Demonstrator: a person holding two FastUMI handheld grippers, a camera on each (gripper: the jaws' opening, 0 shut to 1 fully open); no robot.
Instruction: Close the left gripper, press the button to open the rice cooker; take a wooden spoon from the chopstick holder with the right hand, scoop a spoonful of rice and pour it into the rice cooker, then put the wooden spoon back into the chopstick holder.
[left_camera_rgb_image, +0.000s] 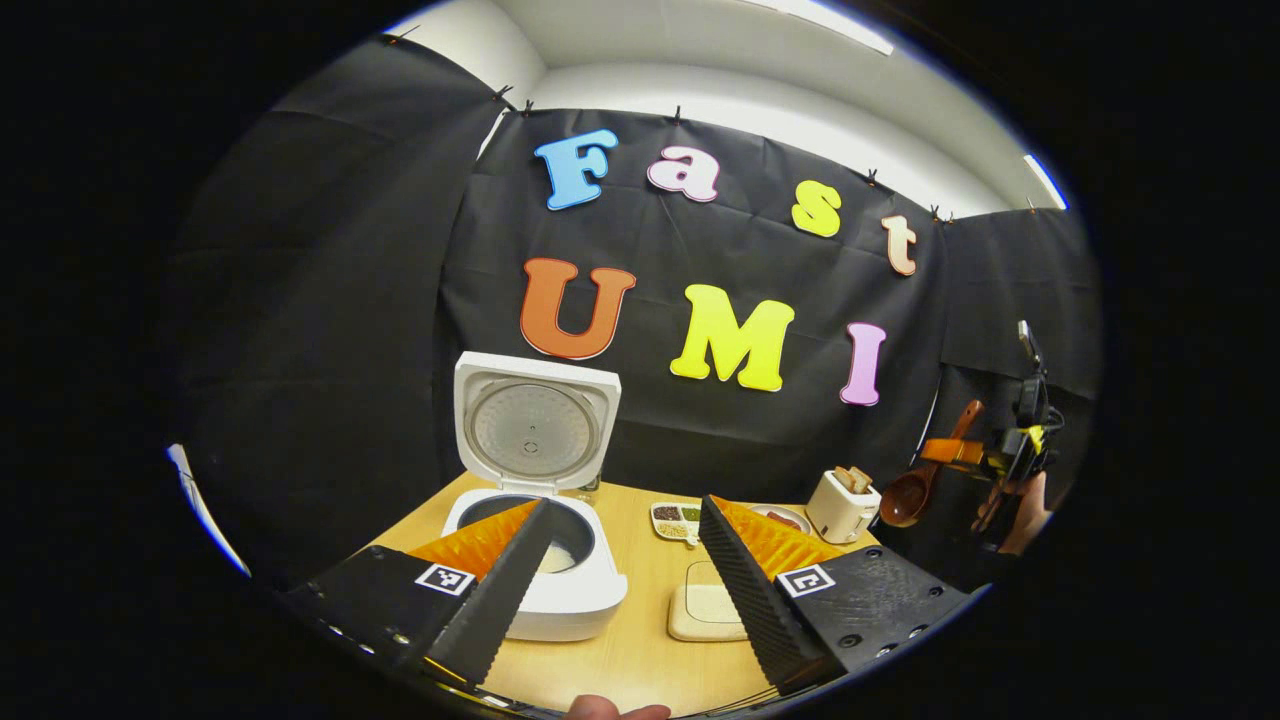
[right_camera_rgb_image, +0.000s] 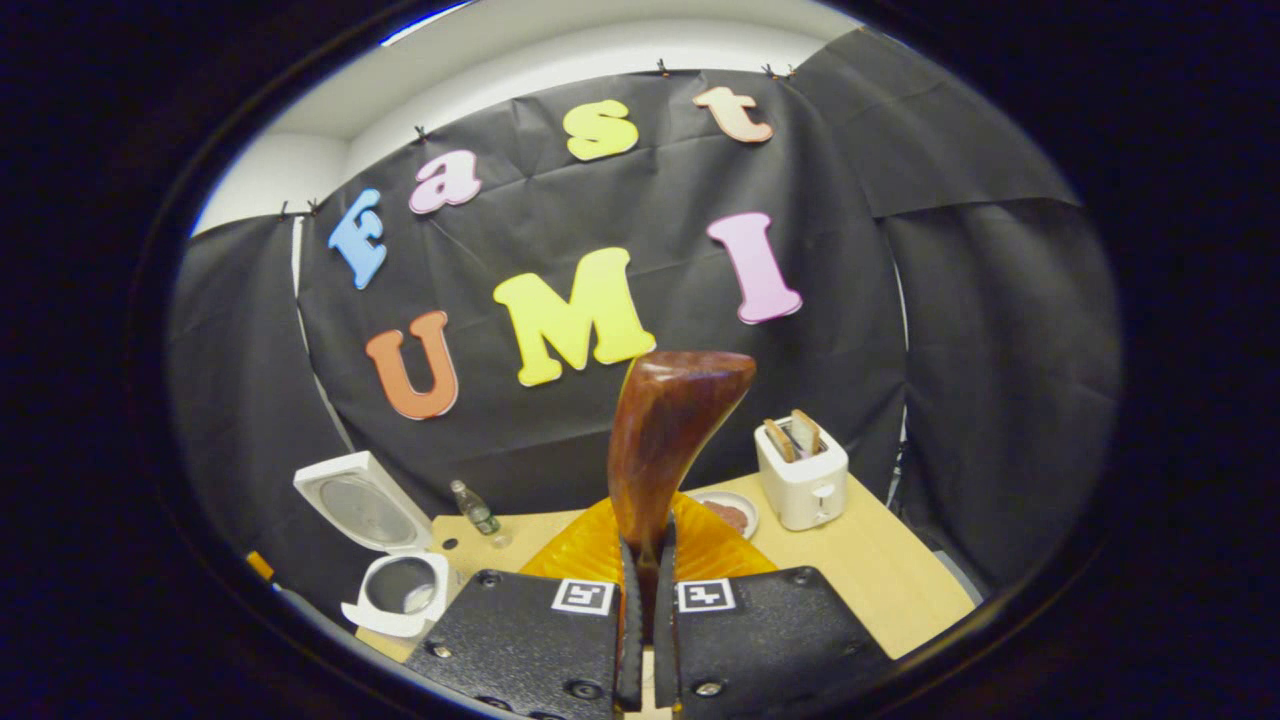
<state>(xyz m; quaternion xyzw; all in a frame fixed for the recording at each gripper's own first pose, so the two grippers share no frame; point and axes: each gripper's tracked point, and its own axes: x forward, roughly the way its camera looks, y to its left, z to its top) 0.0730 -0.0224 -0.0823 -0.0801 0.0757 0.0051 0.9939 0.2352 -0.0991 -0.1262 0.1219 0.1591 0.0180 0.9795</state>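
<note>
- Left gripper (left_camera_rgb_image: 622, 580): fingers spread wide, nothing between them; it hangs over the near edge of the table (left_camera_rgb_image: 640, 650).
- Cooker (left_camera_rgb_image: 545, 560): white, on the table's left part, lid (left_camera_rgb_image: 533, 425) standing upright and open. The inner pot shows some white content at its bottom. In the left gripper view the left finger (left_camera_rgb_image: 500, 590) overlaps the cooker's front; contact cannot be confirmed.
- Right gripper (right_camera_rgb_image: 645, 610): fingers pressed close on the spoon (right_camera_rgb_image: 665, 440), pinching its handle. The spoon rises up and away from the fingers, with its broad end topmost in the right gripper view.
- In the left gripper view the right gripper (left_camera_rgb_image: 1005, 455) is raised at the far right, off the table's edge, a hand (left_camera_rgb_image: 1025, 515) beneath it. The spoon (left_camera_rgb_image: 915, 485) hangs from it with bowl low and to the left, just beside the toaster (left_camera_rgb_image: 842, 503).
- Whether the spoon carries rice cannot be told.
- Toaster: white, with bread in its slots, at the table's back right.
- Square dish (left_camera_rgb_image: 708, 612): pale, holding pale grains, on the table between the left gripper's fingers in the left gripper view, right of the cooker.
- Compartment tray (left_camera_rgb_image: 676, 522) with assorted grains behind it; a plate (right_camera_rgb_image: 728, 512) near the toaster.
- Small bottle (right_camera_rgb_image: 474, 508) stands at the table's back, near the cooker.
- Chopstick holder: cannot be identified.
</note>
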